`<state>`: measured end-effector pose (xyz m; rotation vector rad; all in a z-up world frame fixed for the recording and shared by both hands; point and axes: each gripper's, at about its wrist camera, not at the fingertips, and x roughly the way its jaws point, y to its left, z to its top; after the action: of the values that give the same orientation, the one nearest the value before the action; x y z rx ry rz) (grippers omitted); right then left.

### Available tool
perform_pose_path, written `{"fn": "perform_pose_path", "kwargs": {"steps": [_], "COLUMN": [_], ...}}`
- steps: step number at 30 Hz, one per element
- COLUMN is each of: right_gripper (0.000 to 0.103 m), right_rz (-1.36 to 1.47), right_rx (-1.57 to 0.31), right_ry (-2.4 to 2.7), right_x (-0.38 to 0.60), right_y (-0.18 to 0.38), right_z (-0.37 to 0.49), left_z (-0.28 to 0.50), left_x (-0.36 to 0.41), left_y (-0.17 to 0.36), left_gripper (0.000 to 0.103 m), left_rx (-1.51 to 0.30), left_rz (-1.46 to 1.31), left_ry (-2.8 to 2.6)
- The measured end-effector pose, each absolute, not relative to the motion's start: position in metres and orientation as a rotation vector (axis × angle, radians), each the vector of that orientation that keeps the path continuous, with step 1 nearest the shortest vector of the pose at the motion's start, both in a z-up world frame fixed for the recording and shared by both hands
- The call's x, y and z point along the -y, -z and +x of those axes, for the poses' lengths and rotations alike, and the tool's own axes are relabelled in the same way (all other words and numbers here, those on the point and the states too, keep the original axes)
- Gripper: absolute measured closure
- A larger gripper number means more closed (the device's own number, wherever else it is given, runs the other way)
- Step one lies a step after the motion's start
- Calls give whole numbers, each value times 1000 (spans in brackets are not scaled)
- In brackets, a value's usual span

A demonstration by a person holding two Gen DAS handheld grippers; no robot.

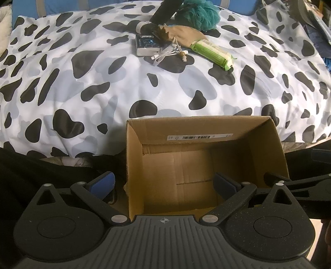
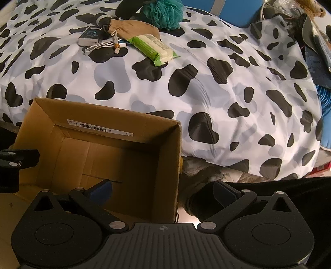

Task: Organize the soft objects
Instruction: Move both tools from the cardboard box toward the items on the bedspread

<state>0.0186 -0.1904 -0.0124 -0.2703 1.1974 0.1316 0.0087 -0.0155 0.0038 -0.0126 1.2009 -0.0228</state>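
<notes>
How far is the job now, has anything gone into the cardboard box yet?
Nothing looks done: the cardboard box is empty. Nothing is in hand either; the left gripper and right gripper are both open. Still left on the spotted cover: the teal bath sponge, the tan pouch, the green packet and the small white box.

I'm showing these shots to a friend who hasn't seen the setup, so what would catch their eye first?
The cow-print duvet fills both views. Near the person sits an open cardboard box, nothing visible inside, with both open grippers, left gripper and right gripper, at its near edge. At the far side lies a small cluster: a teal bath pouf, a tan drawstring pouch, a green wipes pack and a small white box.
</notes>
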Motion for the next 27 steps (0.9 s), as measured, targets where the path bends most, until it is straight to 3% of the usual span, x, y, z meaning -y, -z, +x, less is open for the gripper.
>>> {"fn": "perform_pose_path", "kwargs": {"steps": [27], "right_gripper": [0], "right_rz": [-238], "right_rx": [-1056], "right_ry": [-149], "right_x": [195], "right_y": [-21], "right_z": [38], "left_z": [25], "left_x": [29], "left_y": [-81], "left_gripper": [0], "left_rx": [-962], "left_rz": [23], "left_ry": [9]}}
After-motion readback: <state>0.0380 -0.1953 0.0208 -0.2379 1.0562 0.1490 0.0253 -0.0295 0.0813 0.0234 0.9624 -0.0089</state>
